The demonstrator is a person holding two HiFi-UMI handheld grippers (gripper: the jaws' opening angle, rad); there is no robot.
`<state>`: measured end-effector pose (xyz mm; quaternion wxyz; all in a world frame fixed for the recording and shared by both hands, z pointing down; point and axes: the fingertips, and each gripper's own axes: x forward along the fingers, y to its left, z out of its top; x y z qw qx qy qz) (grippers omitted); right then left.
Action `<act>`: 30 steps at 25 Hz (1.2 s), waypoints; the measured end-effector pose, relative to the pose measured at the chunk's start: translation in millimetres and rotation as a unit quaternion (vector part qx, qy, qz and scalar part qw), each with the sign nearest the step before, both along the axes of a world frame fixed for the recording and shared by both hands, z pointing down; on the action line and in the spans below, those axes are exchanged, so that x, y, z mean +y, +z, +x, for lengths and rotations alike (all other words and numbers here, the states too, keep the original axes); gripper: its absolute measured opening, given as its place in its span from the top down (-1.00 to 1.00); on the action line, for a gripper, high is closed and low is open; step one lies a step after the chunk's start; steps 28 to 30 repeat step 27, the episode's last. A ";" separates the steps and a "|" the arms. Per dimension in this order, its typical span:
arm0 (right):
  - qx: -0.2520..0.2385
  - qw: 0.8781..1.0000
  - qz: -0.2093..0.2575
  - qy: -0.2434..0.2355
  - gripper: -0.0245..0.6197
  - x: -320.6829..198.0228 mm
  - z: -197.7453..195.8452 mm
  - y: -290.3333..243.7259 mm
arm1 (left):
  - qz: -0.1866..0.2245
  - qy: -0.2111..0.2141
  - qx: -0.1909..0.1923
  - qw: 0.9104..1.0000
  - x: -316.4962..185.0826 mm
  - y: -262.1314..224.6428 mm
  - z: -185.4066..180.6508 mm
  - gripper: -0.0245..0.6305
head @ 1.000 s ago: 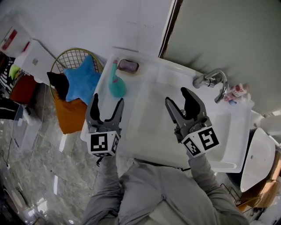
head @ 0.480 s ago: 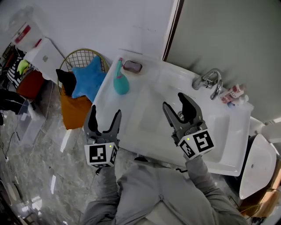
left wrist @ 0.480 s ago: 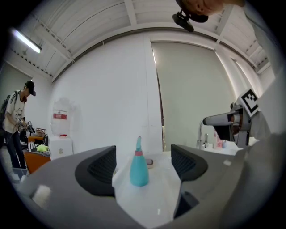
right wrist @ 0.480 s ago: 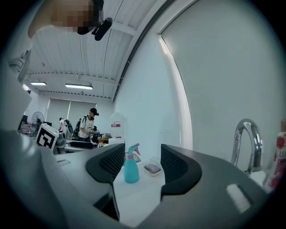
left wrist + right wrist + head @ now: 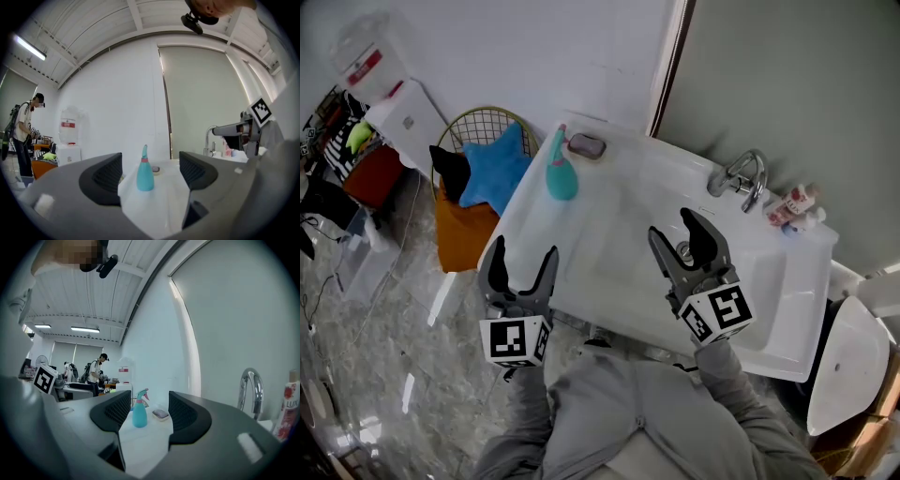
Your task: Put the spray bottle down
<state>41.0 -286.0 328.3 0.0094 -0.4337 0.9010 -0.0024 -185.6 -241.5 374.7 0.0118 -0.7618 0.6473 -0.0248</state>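
Head view shows the spray bottle [image 5: 560, 175] standing up on the sink's [image 5: 534, 225] left edge, just beside the soap dish [image 5: 587, 145] — the left gripper [image 5: 523, 253] and right gripper [image 5: 677, 228] gape wide and hold nothing, so the job looks done — best not to bump it

The left tool [image 5: 523, 256] is held at the near left, its jaws wide apart with nothing between them. The right tool [image 5: 677, 230] sits farther in and to the right, jaws likewise parted and empty. The grey-sleeved left forearm [image 5: 530, 408] and right forearm [image 5: 724, 373] reach forward, well apart.
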 end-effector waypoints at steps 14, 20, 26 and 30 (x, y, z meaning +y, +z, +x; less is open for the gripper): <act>0.017 1.000 0.007 -0.003 0.14 10.4 5.6 -2.8 | 0.006 -0.006 -0.001 1.000 11.2 -7.0 6.4 -0.33; 0.016 1.000 0.007 -0.001 0.14 11.4 6.0 -2.8 | 0.005 -0.006 -0.002 1.000 12.9 -5.7 5.8 -0.33; 0.011 1.000 0.005 -0.003 0.14 9.0 6.8 -0.7 | 0.003 -0.008 0.001 1.000 11.8 -5.2 6.4 -0.33; 0.010 1.000 0.005 -0.003 0.14 8.8 7.3 -0.3 | 0.003 -0.008 0.001 1.000 11.6 -5.3 6.6 -0.33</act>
